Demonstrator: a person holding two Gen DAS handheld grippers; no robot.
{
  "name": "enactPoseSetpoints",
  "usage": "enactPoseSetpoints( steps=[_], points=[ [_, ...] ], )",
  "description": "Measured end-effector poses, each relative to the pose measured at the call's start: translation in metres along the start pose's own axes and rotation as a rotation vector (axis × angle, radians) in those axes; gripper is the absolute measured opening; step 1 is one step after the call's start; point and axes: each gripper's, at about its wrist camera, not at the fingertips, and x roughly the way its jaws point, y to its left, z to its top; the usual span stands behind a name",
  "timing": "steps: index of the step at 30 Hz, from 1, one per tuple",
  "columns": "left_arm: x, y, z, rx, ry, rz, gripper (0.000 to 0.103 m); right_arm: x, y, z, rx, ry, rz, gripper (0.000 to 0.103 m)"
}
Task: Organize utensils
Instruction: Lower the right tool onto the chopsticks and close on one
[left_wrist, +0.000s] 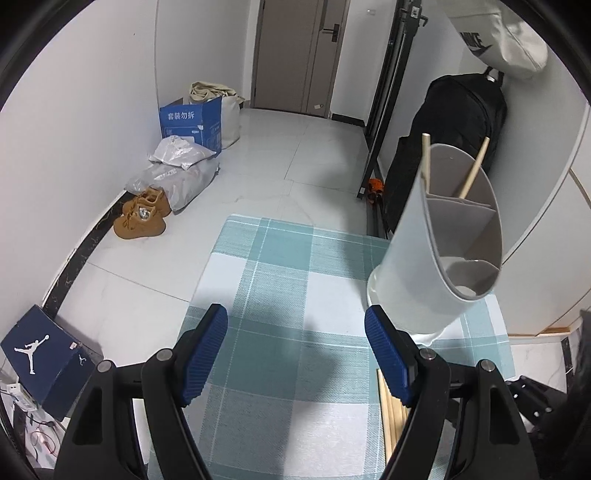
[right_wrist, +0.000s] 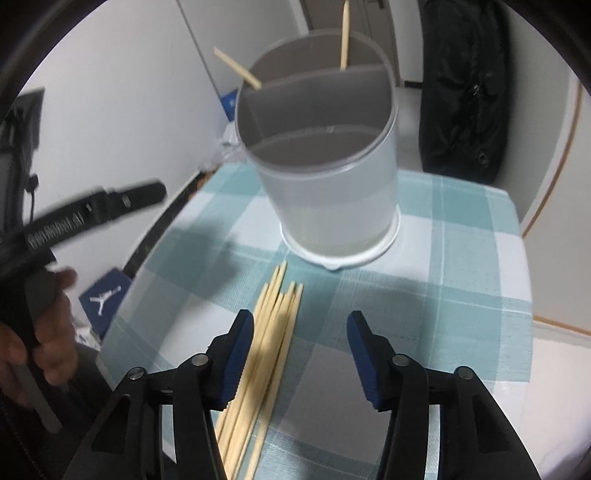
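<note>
A grey utensil holder (right_wrist: 332, 199) with inner dividers stands on the checked tablecloth (right_wrist: 461, 258); it also shows at the right of the left wrist view (left_wrist: 417, 266). Two wooden chopsticks (right_wrist: 345, 35) stand in its rear compartments. A bundle of several wooden chopsticks (right_wrist: 273, 332) lies flat on the cloth in front of the holder, and its ends show in the left wrist view (left_wrist: 393, 413). My right gripper (right_wrist: 301, 354) is open and empty, just above the bundle's right side. My left gripper (left_wrist: 295, 350) is open and empty over the cloth, left of the holder.
A black backpack (left_wrist: 454, 147) leans by the wall behind the table. On the floor are brown shoes (left_wrist: 142, 218), plastic bags, a blue carton (left_wrist: 192, 123) and a Jordan shoebox (left_wrist: 44, 354). The left hand and its gripper body (right_wrist: 55, 229) show at the left of the right wrist view.
</note>
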Motion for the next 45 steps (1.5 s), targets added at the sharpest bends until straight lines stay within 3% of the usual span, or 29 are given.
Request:
enactPoseSetpoints(
  steps=[3,7,19,41,43,44,45],
  points=[
    [0.001,0.008,0.0,-0.027,0.01,-0.009,0.073,0.014,-0.001,-0.002,-0.007,0.053,-0.021,0.038],
    [0.0,0.009,0.002,-0.027,0.021,-0.014,0.073,0.031,-0.001,-0.002,-0.016,0.116,-0.044,0.03],
    [-0.002,0.025,0.007,-0.052,0.029,0.004,0.073,0.054,0.016,0.015,-0.104,0.194,-0.14,0.025],
    [-0.001,0.036,0.009,-0.093,0.054,-0.004,0.073,0.075,0.03,0.033,-0.084,0.263,-0.236,0.02],
    [0.002,0.034,0.009,-0.086,0.066,-0.002,0.073,0.076,0.032,0.035,-0.079,0.257,-0.235,0.015],
    [0.003,0.033,0.007,-0.079,0.076,0.002,0.073,0.075,0.032,0.035,-0.076,0.253,-0.224,0.004],
    [0.005,0.032,0.006,-0.072,0.087,-0.001,0.073,0.074,0.034,0.034,-0.073,0.248,-0.207,0.004]
  ],
)
